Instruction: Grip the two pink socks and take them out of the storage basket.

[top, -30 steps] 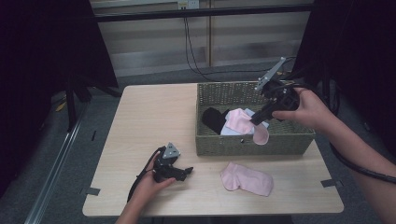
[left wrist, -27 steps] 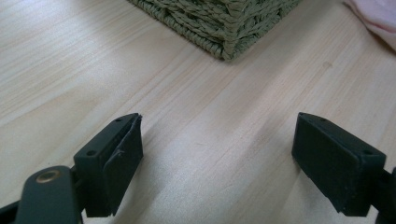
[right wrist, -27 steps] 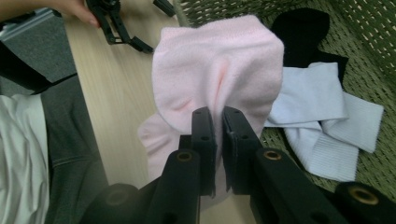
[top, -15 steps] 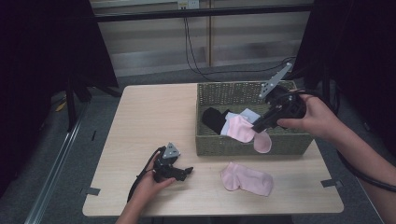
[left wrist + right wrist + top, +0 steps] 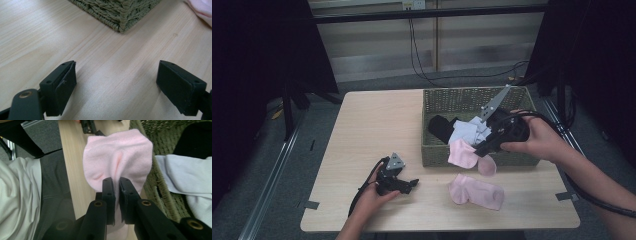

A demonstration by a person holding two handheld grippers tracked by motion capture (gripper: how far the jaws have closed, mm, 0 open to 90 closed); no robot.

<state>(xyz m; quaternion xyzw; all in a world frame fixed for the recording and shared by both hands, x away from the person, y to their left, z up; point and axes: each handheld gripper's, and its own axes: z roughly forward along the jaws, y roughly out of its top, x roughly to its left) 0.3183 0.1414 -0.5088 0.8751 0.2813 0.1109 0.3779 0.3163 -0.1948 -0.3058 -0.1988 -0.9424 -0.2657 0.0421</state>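
The right tool pinches a pink sock over the wicker basket's front wall. The left tool rests spread wide on the bench.

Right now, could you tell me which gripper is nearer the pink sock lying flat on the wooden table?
Right. The right gripper hangs just above the flat pink sock; the left gripper rests farther left.

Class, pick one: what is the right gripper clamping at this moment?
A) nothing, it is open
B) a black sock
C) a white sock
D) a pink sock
D: in the right gripper view the right gripper has its jaws shut on the pink sock, held over the basket's front wall.
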